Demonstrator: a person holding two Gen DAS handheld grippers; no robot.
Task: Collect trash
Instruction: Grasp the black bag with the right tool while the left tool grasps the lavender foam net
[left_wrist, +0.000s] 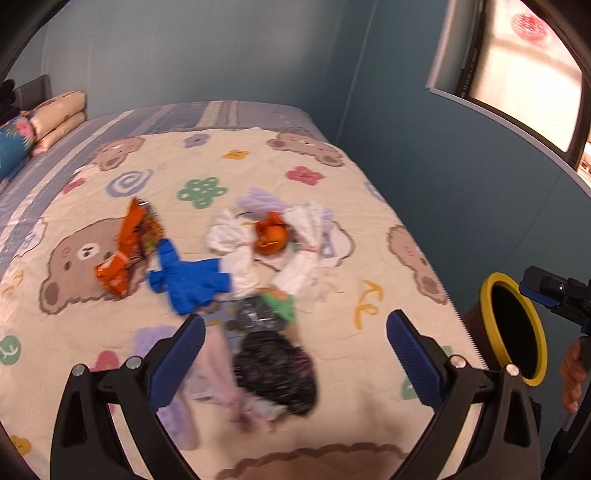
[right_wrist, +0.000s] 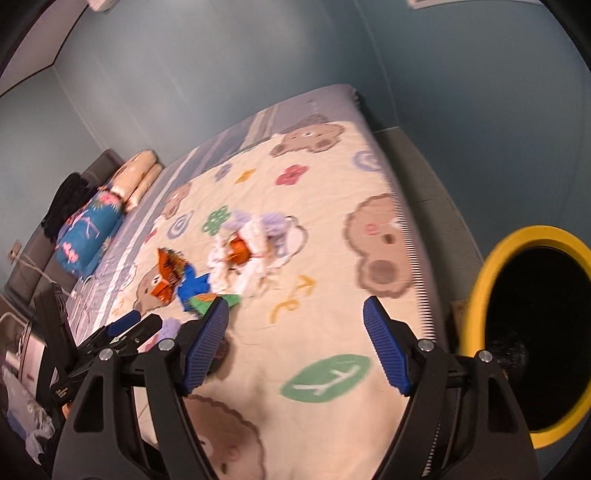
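We hover both grippers over a bed strewn with trash.

Our left gripper (left_wrist: 295, 334) is spread wide with nothing in it, above a black bag (left_wrist: 275, 365); our right gripper (right_wrist: 295, 325) gapes empty too, over bare quilt (right_wrist: 332, 229). The trash (an orange wrapper (left_wrist: 127, 247), a blue glove (left_wrist: 188, 277), white tissues (left_wrist: 236, 236), an orange peel (left_wrist: 271, 234)) lies mid-quilt. The yellow-rimmed bin (right_wrist: 532, 328) stands just beside the bed's edge.

both wrist views angled down, sharing bed (left_wrist: 369, 236) (right_wrist: 325, 229), bin (left_wrist: 491, 295) (right_wrist: 480, 280)
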